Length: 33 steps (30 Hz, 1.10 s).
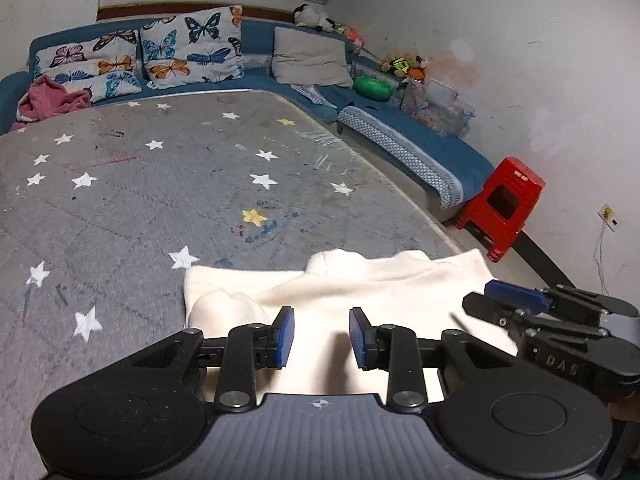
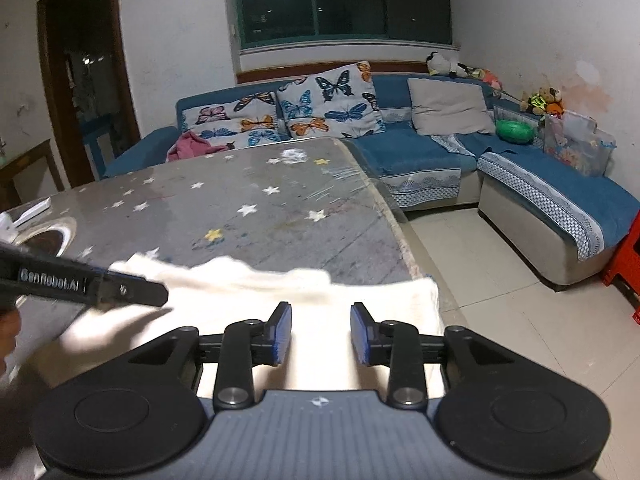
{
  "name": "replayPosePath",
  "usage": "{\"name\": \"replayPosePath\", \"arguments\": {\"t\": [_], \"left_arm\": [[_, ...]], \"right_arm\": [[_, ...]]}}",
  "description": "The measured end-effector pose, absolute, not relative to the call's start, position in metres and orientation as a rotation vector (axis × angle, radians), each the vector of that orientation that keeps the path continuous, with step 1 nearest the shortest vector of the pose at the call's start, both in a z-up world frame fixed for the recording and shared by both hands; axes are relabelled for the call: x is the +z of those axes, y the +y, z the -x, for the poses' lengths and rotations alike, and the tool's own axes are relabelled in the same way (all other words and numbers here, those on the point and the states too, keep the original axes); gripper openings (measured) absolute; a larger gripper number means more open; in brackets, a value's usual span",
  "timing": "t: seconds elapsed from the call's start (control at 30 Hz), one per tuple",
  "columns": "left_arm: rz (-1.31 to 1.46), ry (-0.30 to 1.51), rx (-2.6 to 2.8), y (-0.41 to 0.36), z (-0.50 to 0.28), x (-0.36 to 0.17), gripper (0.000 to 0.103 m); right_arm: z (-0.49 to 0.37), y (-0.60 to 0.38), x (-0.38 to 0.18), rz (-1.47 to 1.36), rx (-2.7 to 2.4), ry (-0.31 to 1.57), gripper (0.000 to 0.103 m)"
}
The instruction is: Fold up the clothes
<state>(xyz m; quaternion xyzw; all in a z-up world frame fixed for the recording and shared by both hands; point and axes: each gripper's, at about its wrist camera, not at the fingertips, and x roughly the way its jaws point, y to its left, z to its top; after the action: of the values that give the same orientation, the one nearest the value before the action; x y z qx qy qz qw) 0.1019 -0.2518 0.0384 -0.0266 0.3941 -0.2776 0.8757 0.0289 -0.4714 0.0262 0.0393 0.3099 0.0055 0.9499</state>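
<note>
Cream garment (image 1: pixel 360 292) lies partly folded, lower centre of both views, at the table (image 1: pixel 160 200) near edge. Left gripper (image 1: pixel 321 338) & right gripper (image 2: pixel 321 335) hover over it, both spread, pinching nothing. For any fold: grab 2 matching corners, lift evenly, keep edges aligned.

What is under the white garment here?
The white garment lies on the grey star-print table, one edge reaching the table's side. Whatever is beneath its folded layers is covered. Both hand-held grippers, left and right, are open above it.
</note>
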Motion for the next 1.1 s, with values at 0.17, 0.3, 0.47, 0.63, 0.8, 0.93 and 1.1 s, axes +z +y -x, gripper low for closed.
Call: {"name": "replayPosePath", "arguments": {"t": [0.17,0.3,0.47,0.63,0.8,0.93,1.1], "left_arm": [[0.03,0.784,-0.61,-0.242,-0.071,0.045,0.035],[0.012,0.765,-0.619,-0.233,-0.048,0.046,0.036],[0.015,0.762,-0.612,-0.223,-0.03,0.04,0.036],[-0.007,0.77,-0.594,-0.219,-0.024,0.027,0.035],[-0.004,0.76,-0.59,-0.217,-0.022,0.028,0.035],[0.01,0.75,-0.584,-0.213,-0.02,0.031,0.036],[0.029,0.772,-0.572,-0.21,-0.023,0.025,0.035]], "right_arm": [[0.0,-0.464,0.029,-0.068,0.023,0.628,0.035],[0.021,-0.461,0.029,-0.067,0.023,0.621,0.035],[0.042,-0.46,0.023,-0.05,0.002,0.622,0.035],[0.051,-0.458,0.013,-0.031,-0.005,0.617,0.036],[0.052,-0.453,0.022,-0.007,0.0,0.6,0.037],[0.052,-0.443,0.026,-0.006,0.037,0.58,0.037],[0.044,-0.432,0.016,0.015,0.07,0.609,0.038]]}}
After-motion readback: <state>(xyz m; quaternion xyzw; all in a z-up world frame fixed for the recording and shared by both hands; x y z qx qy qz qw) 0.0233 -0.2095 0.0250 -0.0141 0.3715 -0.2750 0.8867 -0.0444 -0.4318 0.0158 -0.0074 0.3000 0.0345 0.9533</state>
